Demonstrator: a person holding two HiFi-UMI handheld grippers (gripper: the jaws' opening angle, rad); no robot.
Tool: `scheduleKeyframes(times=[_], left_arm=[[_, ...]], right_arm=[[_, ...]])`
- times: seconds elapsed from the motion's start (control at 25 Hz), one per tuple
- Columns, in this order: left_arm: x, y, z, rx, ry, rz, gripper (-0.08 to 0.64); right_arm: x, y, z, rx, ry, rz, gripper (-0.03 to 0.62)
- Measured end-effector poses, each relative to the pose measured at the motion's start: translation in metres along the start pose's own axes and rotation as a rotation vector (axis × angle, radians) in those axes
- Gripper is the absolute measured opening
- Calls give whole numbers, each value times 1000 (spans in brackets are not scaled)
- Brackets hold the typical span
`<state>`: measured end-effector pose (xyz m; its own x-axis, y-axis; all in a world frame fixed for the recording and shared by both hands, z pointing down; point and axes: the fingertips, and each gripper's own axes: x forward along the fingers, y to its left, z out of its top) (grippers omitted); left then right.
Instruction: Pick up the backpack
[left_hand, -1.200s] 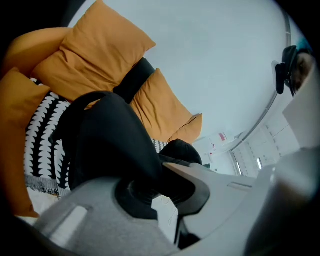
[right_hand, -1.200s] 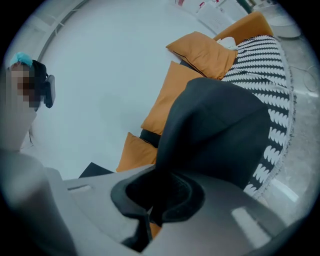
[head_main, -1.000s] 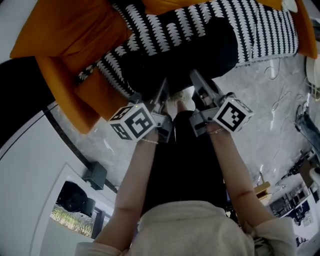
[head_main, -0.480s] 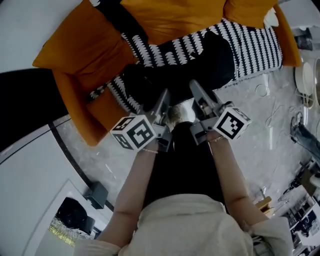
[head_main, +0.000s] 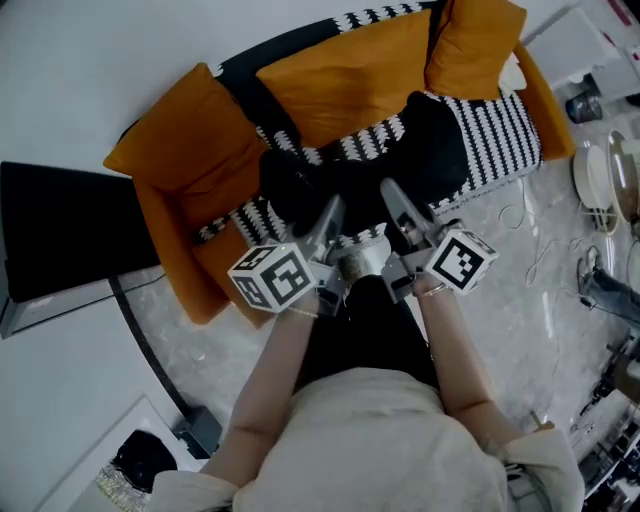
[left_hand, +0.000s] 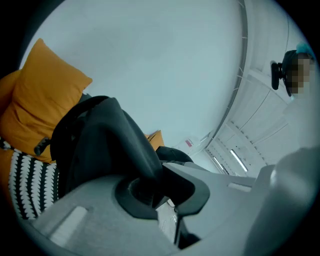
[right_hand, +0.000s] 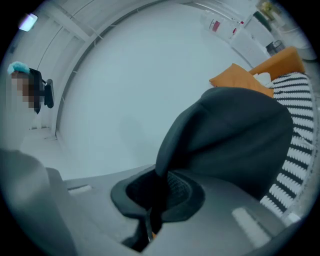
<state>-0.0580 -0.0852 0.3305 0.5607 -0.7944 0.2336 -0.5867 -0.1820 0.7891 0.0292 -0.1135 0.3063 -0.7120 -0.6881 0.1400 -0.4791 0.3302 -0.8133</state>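
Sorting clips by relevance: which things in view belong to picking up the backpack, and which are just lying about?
Part of the job:
- backpack, black
- left gripper, shut on it
- right gripper, shut on it

Just lying about:
- orange sofa
- orange cushions
- black-and-white throw
- plates
- floor cable

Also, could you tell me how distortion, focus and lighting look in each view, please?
Head view: heavy fisheye curving the orange sofa; the backpack is a dark, detail-less mass. Left gripper view: round black vignette, near jaws soft, pale wall evenly lit. Right gripper view: same vignette and soft jaws.
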Motion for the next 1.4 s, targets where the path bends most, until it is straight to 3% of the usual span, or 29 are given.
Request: scheduleKeyframes(times=[0.56, 1.0, 1.4], left_arm=[[-14, -81, 64, 113, -105, -122, 26], [-39, -113, 102, 190, -173, -190, 25], [-54, -126, 118, 256, -218, -191, 25]], right_arm=[[-15, 86, 64, -99, -109, 116, 18], [-19, 135, 76, -174, -127, 202, 18], [-18, 155, 79, -208, -132, 254, 18]])
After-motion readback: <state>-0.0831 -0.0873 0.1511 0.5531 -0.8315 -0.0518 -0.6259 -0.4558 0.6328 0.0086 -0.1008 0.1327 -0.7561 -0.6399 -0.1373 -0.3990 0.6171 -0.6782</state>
